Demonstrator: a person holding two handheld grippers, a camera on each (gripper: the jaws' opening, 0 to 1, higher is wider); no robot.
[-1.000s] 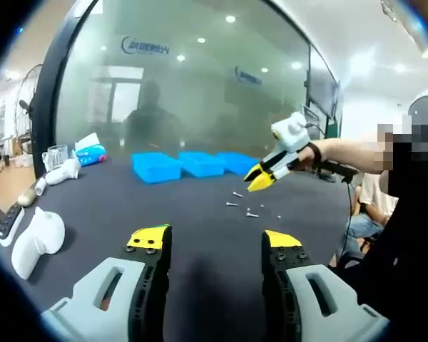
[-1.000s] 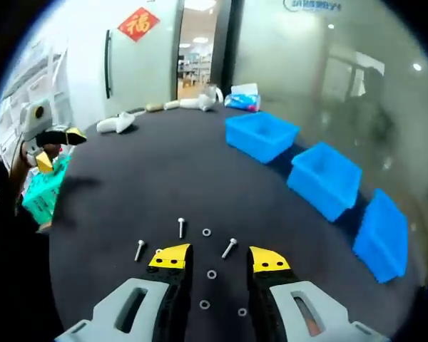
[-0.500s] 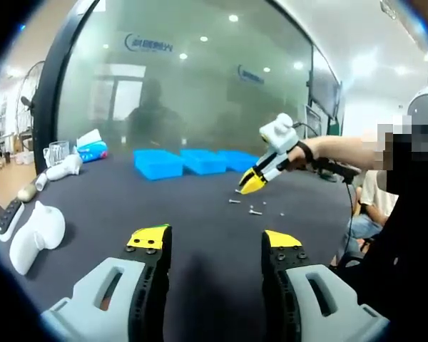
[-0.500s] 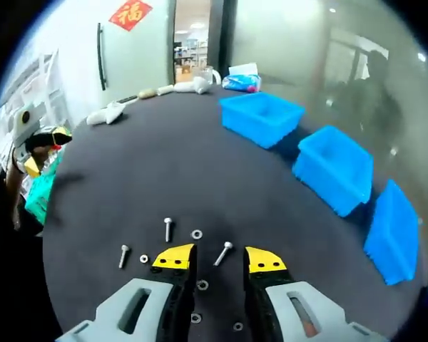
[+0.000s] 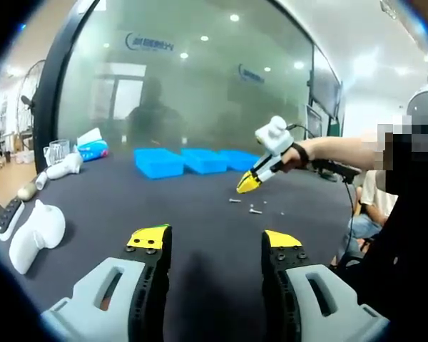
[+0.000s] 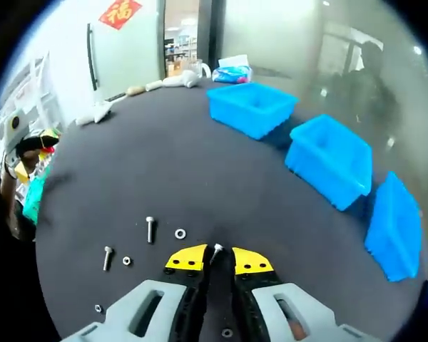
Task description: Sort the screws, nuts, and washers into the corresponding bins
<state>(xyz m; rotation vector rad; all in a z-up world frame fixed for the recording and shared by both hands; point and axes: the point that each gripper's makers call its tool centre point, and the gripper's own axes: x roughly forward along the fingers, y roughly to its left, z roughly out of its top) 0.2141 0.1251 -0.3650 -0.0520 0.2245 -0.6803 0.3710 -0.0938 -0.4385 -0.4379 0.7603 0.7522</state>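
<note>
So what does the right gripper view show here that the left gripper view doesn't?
Right gripper view: the right gripper with its jaws pinched on a screw, and two more screws, a washer and a nut loose beside them. Left gripper view: the left gripper open, and the person's forearm reaching out. Both: three blue bins on the dark table.

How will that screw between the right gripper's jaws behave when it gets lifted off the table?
The screw looks small, metal and rigid, so probably light and unbending. Its round shank may roll or pivot if the right gripper pinches it off-centre. Smooth metal between nearly closed jaws could slip; whether it is truly clamped cannot be told.
</note>
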